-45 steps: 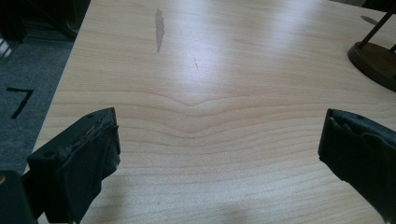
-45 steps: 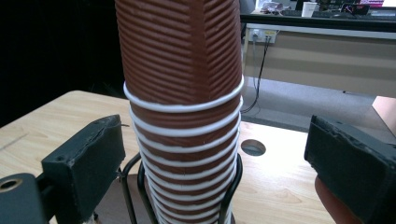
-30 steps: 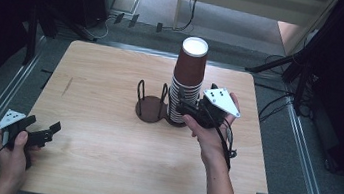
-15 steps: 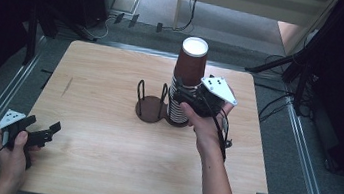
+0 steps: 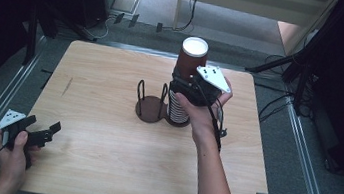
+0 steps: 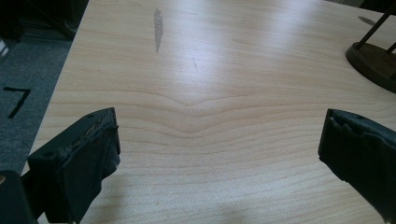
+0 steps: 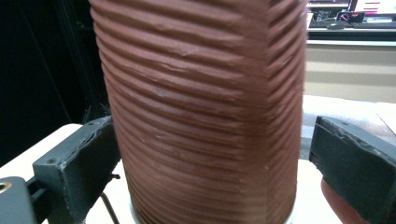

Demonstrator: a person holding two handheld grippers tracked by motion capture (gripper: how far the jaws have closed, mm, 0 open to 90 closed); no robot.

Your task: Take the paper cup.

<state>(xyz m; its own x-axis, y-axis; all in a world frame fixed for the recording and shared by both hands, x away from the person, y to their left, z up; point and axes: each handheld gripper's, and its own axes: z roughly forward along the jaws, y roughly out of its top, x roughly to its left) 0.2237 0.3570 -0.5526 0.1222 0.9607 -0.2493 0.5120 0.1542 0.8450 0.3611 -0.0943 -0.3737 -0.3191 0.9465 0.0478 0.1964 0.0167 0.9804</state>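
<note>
The upright cup stack [image 5: 185, 86] stands at twelve o'clock between the right tool's [image 5: 181, 90] just-opened jaws, left pad touching, right pad clear; the left tool [image 5: 47, 131] idles wide.

The left gripper [image 6: 219, 154] is hovering low over the pale wooden table [image 6: 205, 88], its two black jaws standing wide apart with nothing but bare wood grain between them. A grey smudge [image 6: 158, 28] is marking the tabletop farther off. The dark round base of a wire holder [image 6: 373, 60] is sitting at the far right.
</note>
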